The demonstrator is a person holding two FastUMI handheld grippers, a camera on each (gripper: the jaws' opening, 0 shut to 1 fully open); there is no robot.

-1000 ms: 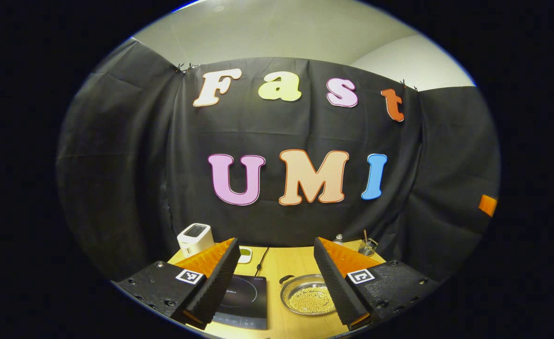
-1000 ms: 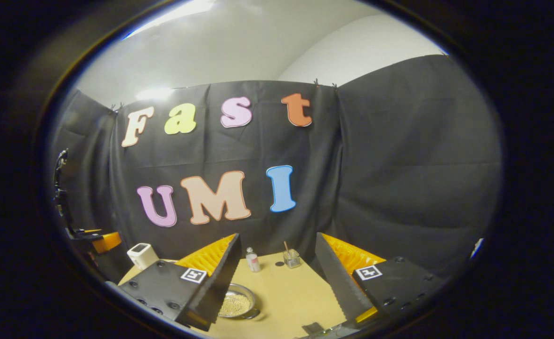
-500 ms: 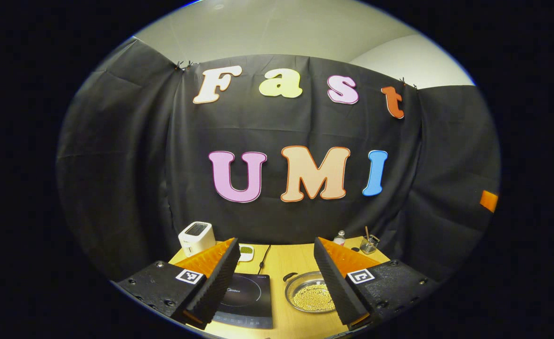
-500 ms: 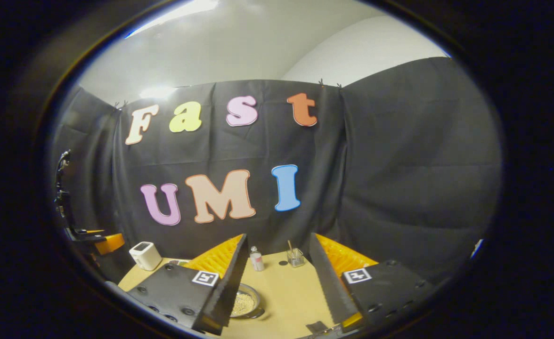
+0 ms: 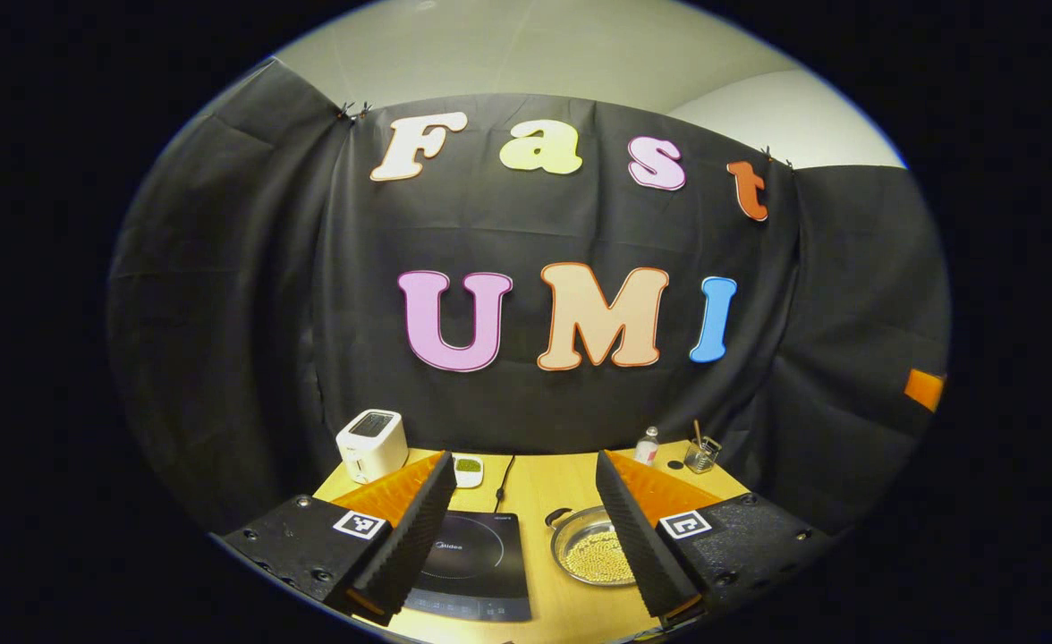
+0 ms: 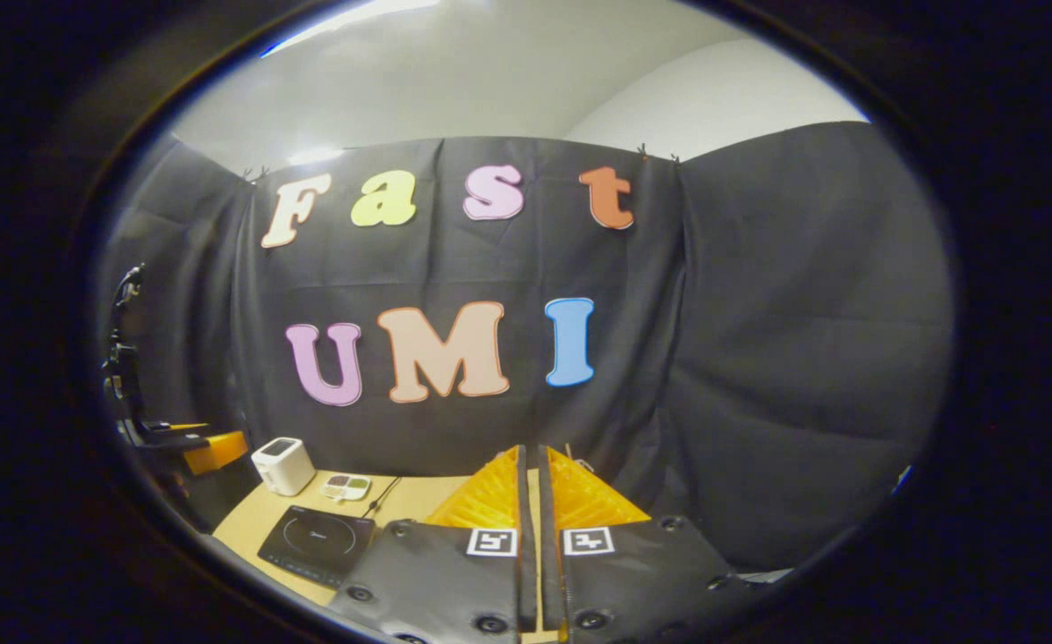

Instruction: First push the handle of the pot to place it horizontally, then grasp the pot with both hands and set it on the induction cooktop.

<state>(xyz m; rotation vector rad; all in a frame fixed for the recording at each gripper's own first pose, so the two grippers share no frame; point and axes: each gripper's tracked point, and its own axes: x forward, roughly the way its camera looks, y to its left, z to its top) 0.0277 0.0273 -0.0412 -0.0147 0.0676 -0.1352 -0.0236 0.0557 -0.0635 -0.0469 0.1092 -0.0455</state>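
On the wooden table [image 5: 535, 487], a steel pot [image 5: 590, 555] holds small yellow beads, and its short black handle [image 5: 559, 516] points to the far left. The black induction cooktop [image 5: 477, 563] lies just left of it. My left gripper [image 5: 522, 456] hangs open above the table's near side, with nothing between its fingers; its right finger covers part of the pot. In the right gripper view my right gripper [image 6: 531, 452] is shut, fingers together and holding nothing. The cooktop [image 6: 316, 537] lies low on the left there, and the pot is hidden behind the fingers.
A white toaster [image 5: 371, 444] stands at the table's far left, with a small white dish [image 5: 468, 469] and the cooktop's cord beside it. A small bottle [image 5: 647, 444] and a glass with a stick [image 5: 700, 454] stand at the far right.
My right gripper has gone from open to shut, and its fingers now cover the pot. The left gripper view has shifted slightly, and more of the table shows in it.
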